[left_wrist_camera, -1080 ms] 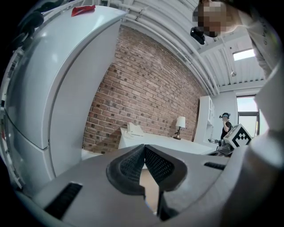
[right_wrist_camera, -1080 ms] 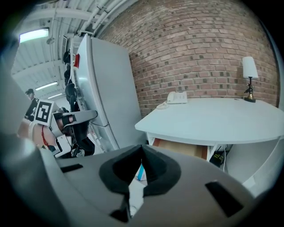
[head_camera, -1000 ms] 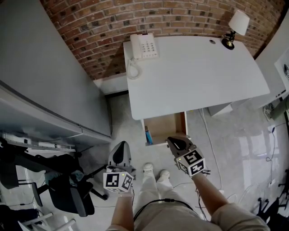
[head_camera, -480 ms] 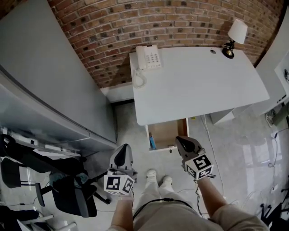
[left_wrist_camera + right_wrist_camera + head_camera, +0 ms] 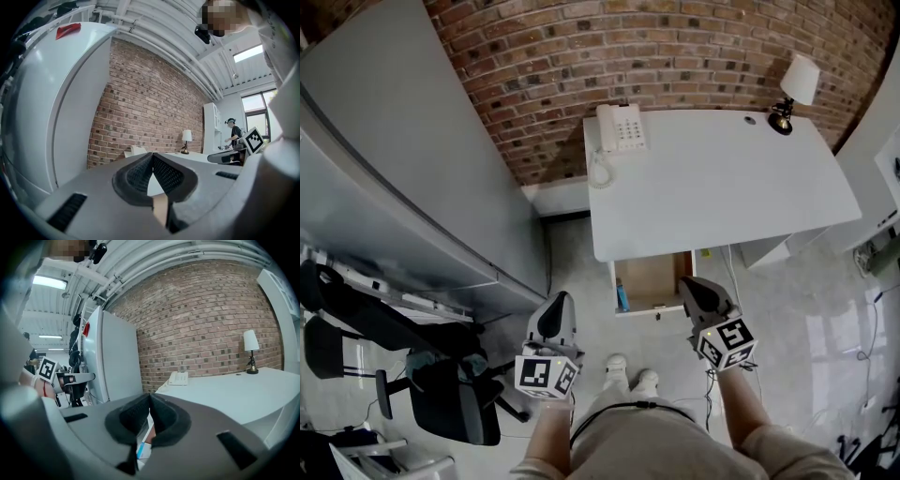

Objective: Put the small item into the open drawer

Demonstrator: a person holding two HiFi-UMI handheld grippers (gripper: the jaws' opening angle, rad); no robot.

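Under the white desk the wooden drawer stands open. A small blue item lies inside it along the left wall. My right gripper is shut and empty, just right of the drawer's front corner. Through the gap under its pads in the right gripper view, a bit of the blue item shows. My left gripper is also shut and empty, held over the floor left of the drawer. In the left gripper view its pads meet at the tip.
A white telephone and a small lamp sit on the desk by the brick wall. A tall grey cabinet stands on the left, with a black office chair below it. Cables run along the floor at the right.
The view has pulled back from the desk. My right gripper has drifted from the drawer's front to its right corner. The drawer stays open and both grippers stay shut.
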